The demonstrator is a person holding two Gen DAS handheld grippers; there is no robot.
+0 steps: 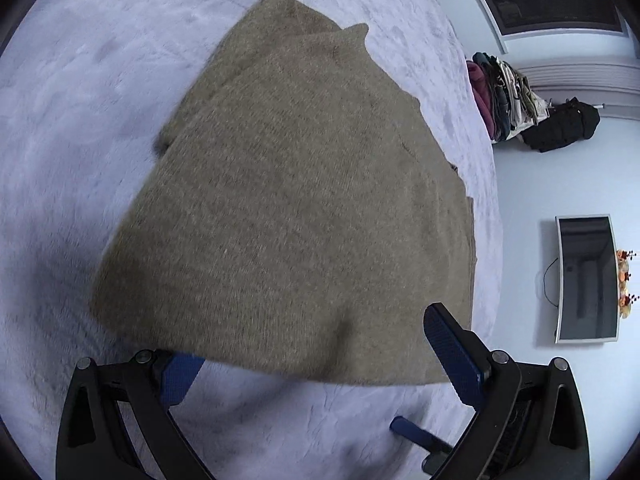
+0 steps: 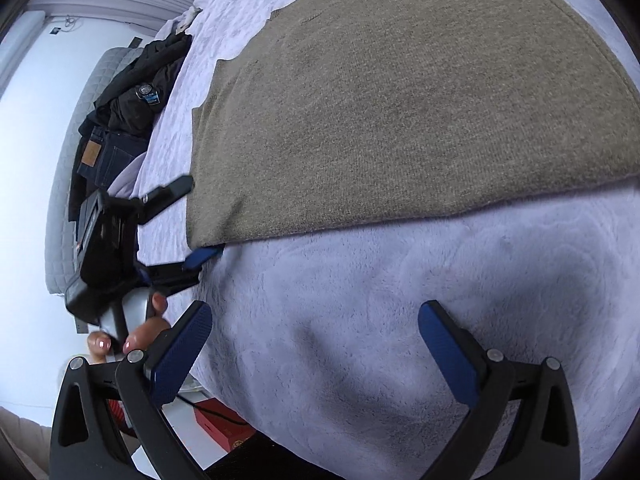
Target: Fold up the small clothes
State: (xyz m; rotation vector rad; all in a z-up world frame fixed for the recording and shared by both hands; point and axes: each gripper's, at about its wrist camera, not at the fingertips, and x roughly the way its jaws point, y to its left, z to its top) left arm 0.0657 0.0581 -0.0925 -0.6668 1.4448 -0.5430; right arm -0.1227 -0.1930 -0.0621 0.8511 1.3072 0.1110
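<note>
brown sweater (image 1: 288, 200) draped over wide-spread left claw (image 1: 316, 352)

Both wrist views close above bed (image 1: 60, 120), looking down; shared: sweater (image 1: 288, 200) (opposite edges).

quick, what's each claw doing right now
left claw: open, one finger under the brown sweater's edge, not clamped.
right claw: open, empty, over the lilac blanket.

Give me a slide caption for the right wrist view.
Open right gripper hovers over lilac blanket; left gripper straddles the folded brown sweater's corner.
</note>
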